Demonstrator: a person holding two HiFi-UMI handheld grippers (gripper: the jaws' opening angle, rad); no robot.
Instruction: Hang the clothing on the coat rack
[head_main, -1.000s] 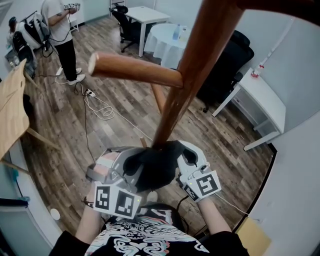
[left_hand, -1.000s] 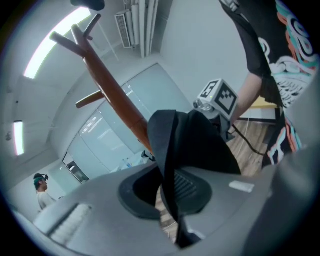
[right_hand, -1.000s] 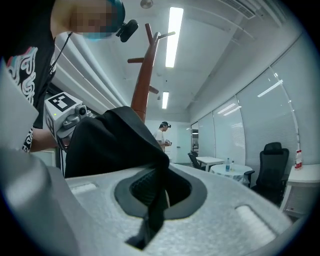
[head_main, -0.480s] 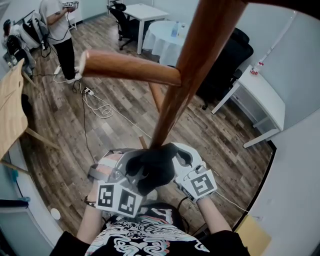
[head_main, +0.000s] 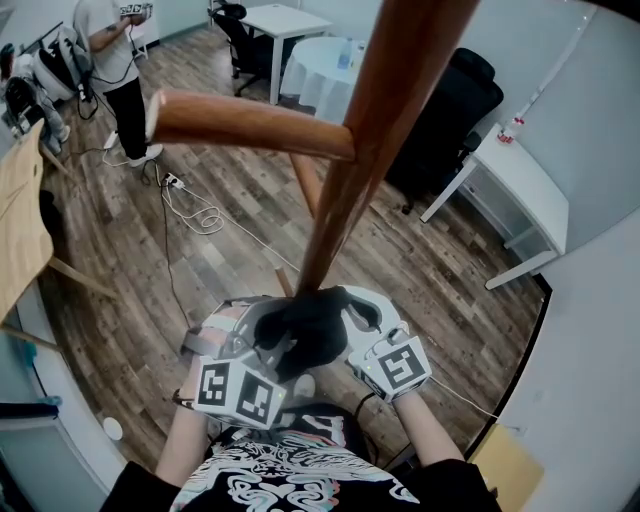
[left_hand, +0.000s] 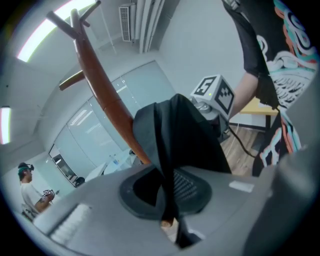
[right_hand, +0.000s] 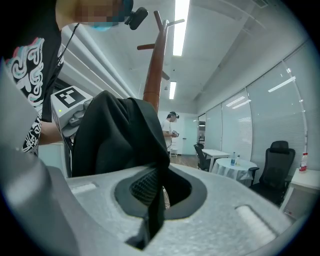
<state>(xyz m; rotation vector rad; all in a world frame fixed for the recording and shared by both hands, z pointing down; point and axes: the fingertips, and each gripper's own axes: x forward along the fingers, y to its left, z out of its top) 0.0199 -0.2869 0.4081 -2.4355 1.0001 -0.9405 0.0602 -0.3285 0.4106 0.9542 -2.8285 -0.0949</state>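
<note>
Clothing: a black piece of cloth (head_main: 310, 330), matt, bunched into a soft lump with deep folds. No print or button shows, and I cannot tell what kind of garment it is.
Place: in the air between the two grippers, in front of the person's chest, low against the pole of the coat rack (head_main: 370, 120) and well below the peg (head_main: 250, 122). I cannot tell if it touches the pole.
Left gripper (left_hand: 167, 220): pressed together on a fold of the cloth; a thin strip runs down between the jaws.
Right gripper (right_hand: 152, 217): also pinching a fold of the same cloth, and the rest hangs over its top.
Handling: it seems light, limp and not fragile. It will probably sag wherever it is not held, and may slide off a smooth round peg.
Where to hold: I judge the collar or a loop is best, stretched open between both grippers so that it goes over the peg.
Coat rack: brown wood, with a thick pole and round pegs.
</note>
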